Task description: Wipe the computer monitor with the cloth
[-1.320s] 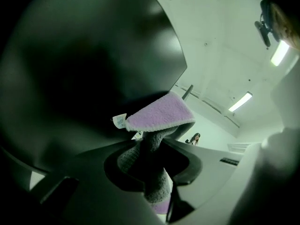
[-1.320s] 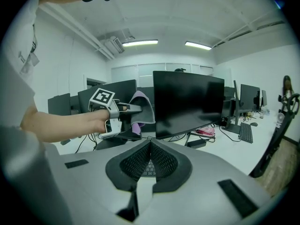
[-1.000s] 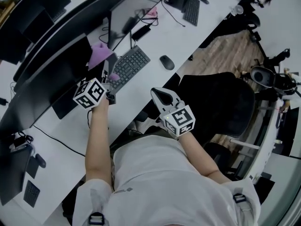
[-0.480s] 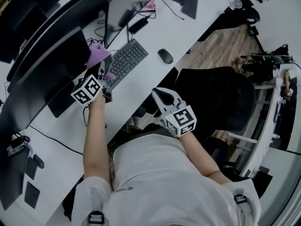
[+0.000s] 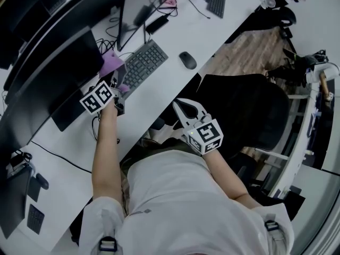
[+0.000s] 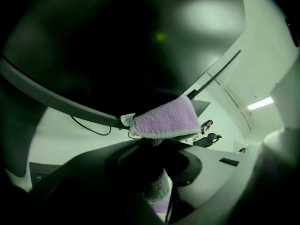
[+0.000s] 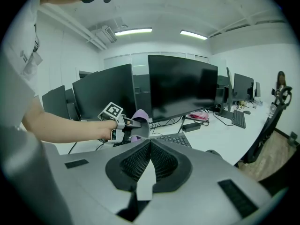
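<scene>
Head view: keyboard [image 5: 141, 62], mouse [image 5: 187, 60] right of cloth [image 5: 110, 62].

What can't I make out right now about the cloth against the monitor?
- Contact: in the left gripper view the cloth overlaps the monitor at its lower edge. I cannot tell whether they touch.
- The left gripper has its jaw tips buried in the cloth.
- Smudges on the screen: too dark in every view.
- Head view: the cloth is too small to judge.
</scene>
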`<state>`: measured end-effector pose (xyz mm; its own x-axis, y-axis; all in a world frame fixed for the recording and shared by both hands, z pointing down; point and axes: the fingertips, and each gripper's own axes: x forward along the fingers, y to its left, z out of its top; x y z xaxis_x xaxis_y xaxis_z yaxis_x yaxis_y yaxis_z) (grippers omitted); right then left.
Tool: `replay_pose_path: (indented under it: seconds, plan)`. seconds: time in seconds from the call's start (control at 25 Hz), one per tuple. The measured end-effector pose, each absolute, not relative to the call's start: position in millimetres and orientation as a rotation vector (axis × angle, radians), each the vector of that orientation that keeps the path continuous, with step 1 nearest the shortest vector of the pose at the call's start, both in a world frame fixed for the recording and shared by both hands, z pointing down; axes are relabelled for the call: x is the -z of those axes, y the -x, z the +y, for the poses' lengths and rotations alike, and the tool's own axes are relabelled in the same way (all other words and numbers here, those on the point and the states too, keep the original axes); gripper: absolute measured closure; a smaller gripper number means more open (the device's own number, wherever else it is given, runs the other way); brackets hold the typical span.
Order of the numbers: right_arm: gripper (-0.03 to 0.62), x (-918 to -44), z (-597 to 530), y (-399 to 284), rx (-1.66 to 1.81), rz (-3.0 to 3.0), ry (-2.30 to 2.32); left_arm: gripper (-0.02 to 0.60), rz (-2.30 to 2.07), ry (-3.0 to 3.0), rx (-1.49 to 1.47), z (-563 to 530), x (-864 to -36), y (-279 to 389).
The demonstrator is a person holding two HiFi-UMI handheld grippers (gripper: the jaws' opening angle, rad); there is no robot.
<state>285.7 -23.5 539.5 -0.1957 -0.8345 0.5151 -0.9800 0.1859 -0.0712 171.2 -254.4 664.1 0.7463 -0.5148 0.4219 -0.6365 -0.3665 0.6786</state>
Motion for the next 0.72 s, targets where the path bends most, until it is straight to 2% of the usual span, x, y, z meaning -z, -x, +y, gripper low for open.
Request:
replay_pose_path:
  seconds: [0.28,0.72]
  plan:
    - [0.585,-541,-27,-289,-0.568,-2.106,-1.714,0.497,-0.854,-1.971,-0.278,-244,-692,-166]
    - [0.585,-541,-29,-283,-0.568,-2.114,-1.700,0.500,-0.928,-1.934,-0.275,-245,-700,-143]
